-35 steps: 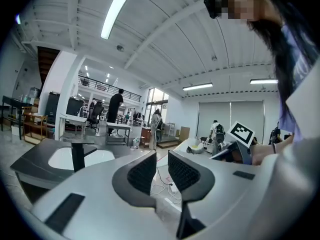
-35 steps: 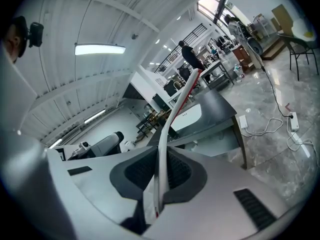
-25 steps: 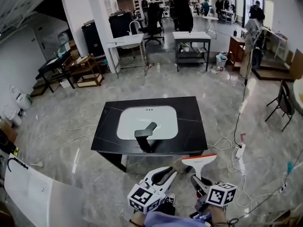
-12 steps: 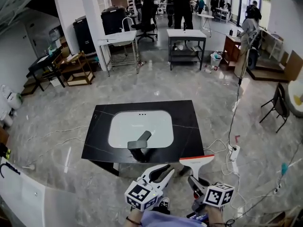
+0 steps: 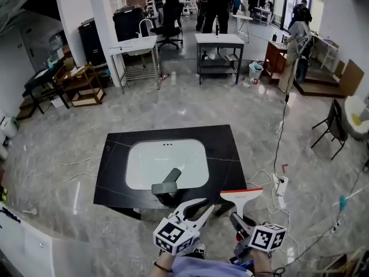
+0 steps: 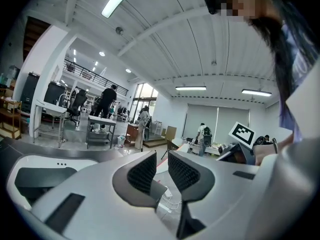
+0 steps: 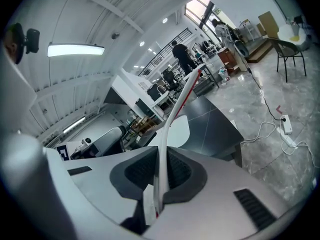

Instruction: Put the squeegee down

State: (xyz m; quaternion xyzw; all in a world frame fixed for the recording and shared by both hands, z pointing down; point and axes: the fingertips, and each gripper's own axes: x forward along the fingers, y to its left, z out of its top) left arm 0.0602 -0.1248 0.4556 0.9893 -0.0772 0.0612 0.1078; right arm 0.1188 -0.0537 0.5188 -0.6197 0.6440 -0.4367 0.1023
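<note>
The squeegee is white with a red-edged blade, and my right gripper is shut on its handle at the bottom of the head view. In the right gripper view the thin handle stands clamped between the dark pads of the right gripper, and its blade rises toward the counter. My left gripper is beside it, open and empty. The left gripper view shows the left gripper with a gap between its ribbed pads. Just ahead stands a black counter with a white sink basin and a grey faucet.
A power strip and cables lie on the marble floor to the right of the counter. A dark chair stands further right. A white curved surface is at the lower left. Work tables and people stand far behind.
Both grippers have moved forward toward the black counter, which now lies closer and lower in the head view. The squeegee stays clamped in the right gripper.
</note>
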